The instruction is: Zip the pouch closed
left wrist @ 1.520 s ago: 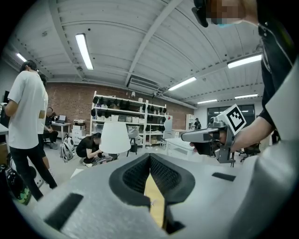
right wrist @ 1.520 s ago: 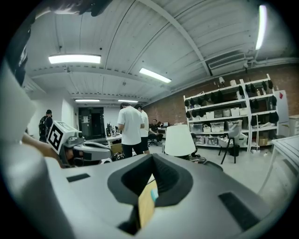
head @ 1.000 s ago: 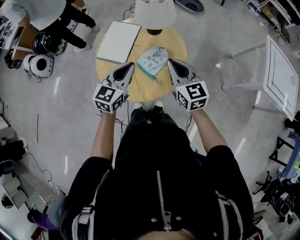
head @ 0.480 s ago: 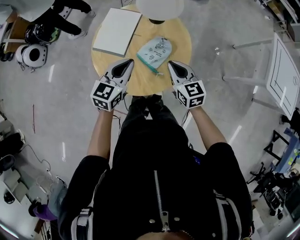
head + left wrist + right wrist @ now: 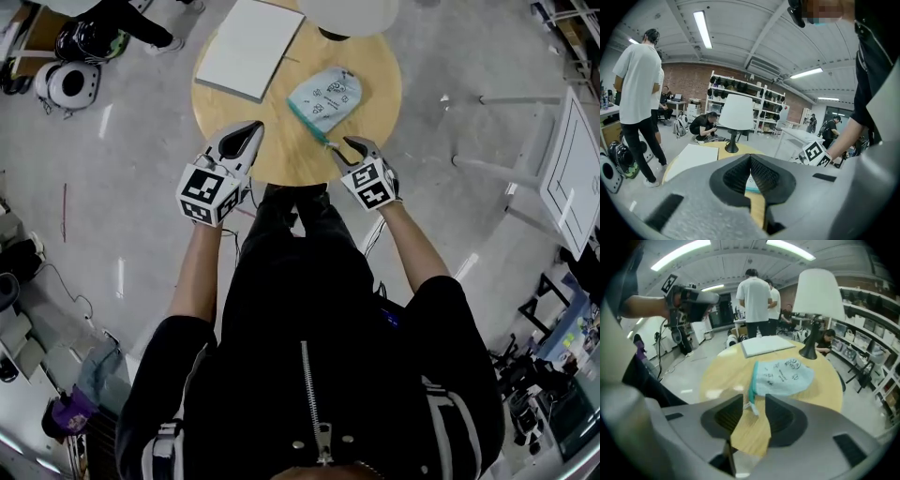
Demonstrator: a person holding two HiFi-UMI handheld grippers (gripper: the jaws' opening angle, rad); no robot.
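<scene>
1. The jaws of the right gripper [image 5: 353, 148] are being opened. The small tab [image 5: 753, 407] is seen between them, but it is not pinched yet.
2. The jaws of the left gripper [image 5: 750, 161] are pressed together, and nothing is held in them.
3. The tab hangs off the green zip [image 5: 752, 378] of the blue pouch [image 5: 785, 376]. The pouch is laid flat on the round table [image 5: 281, 159], with the zip end turned toward the person.
4. The left gripper is held over the near edge of the table, well apart from the pouch. So the pouch is not held down by anything.
5. A lamp [image 5: 349, 11] and a white board [image 5: 248, 47] are seen behind the pouch.
6. The tab is small and floppy. It could be missed if the jaws are closed a bit to one side, and then only the table would be hit.
7. The pouch is light and loose. If the tab is pulled while the pouch is not pinned, the whole pouch could be dragged along and the zip would not be shut.
</scene>
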